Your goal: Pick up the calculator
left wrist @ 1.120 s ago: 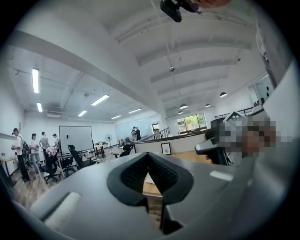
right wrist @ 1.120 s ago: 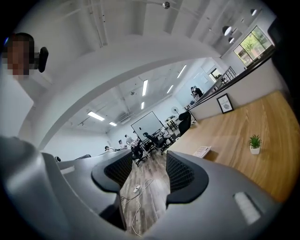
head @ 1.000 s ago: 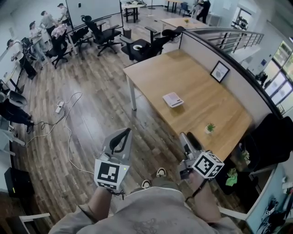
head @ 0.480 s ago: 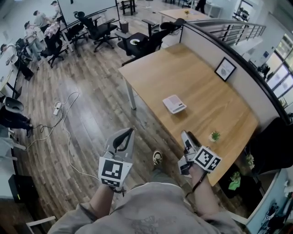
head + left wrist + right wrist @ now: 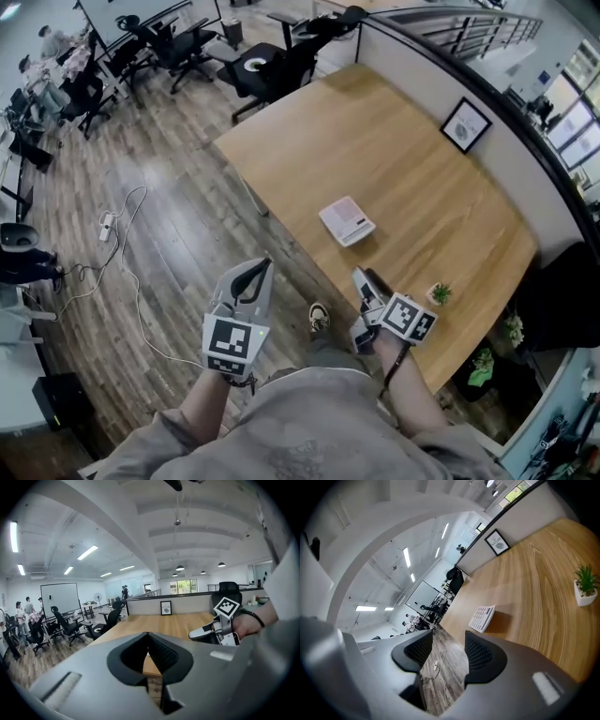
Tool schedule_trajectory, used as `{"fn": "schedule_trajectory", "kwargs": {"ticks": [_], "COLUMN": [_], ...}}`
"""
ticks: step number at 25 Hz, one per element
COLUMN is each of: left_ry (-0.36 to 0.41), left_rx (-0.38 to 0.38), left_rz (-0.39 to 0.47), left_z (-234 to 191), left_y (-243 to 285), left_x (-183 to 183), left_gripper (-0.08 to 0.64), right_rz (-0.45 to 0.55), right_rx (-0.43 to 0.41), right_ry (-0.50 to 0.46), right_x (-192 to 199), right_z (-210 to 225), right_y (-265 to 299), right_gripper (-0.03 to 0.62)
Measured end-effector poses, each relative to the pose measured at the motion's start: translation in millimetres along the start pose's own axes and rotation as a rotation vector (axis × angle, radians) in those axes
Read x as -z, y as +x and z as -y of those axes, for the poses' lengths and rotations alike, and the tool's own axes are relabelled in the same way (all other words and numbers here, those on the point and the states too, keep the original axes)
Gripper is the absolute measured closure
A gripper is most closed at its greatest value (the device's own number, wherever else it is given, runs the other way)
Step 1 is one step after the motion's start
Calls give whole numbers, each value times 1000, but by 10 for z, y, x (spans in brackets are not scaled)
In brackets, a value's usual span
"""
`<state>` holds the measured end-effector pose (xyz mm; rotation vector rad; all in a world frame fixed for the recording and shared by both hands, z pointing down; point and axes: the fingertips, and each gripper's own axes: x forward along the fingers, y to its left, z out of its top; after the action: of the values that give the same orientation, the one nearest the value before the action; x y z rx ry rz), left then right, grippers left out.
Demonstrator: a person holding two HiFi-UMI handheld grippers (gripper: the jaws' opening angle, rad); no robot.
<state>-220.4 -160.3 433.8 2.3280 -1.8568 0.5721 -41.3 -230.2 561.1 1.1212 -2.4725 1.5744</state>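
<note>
The calculator (image 5: pixel 346 220) is white with grey keys and lies flat near the middle of the wooden table (image 5: pixel 412 187). It also shows in the right gripper view, calculator (image 5: pixel 482 617), ahead of the jaws and apart from them. My right gripper (image 5: pixel 362 276) (image 5: pixel 448 635) hangs open at the table's near edge, short of the calculator, with nothing between its jaws. My left gripper (image 5: pixel 263 267) (image 5: pixel 148 634) is shut and empty, over the wood floor left of the table. The right gripper (image 5: pixel 206 632) also appears in the left gripper view.
A small potted plant (image 5: pixel 438 294) (image 5: pixel 584 590) stands near the table's front edge, right of my right gripper. A framed picture (image 5: pixel 466 124) leans on the partition behind the table. Office chairs (image 5: pixel 272 66) stand beyond the far end. A power strip and cable (image 5: pixel 108 223) lie on the floor.
The person has stepped closer to the table. The calculator now lies nearer my right gripper, which has moved up to the table's near edge. Both grippers keep their states.
</note>
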Motion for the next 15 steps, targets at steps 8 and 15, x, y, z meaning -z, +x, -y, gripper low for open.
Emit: {"fn": "schedule_trajectory", "kwargs": {"ticks": [8,15], "left_ry": [-8,-45], "left_rx": [60,82], "left_rz": [-135,-227], "left_z": [-66,-127], "left_y": [855,1323], "left_x": [327,550], "left_gripper": [558,558], "right_rz": [-25,-122], "right_rx": [30,66], "right_ry": [130,149], "right_x": [-236,-313], "right_z": [589,1016], "right_y": [547,865], "right_gripper": [367,367]}}
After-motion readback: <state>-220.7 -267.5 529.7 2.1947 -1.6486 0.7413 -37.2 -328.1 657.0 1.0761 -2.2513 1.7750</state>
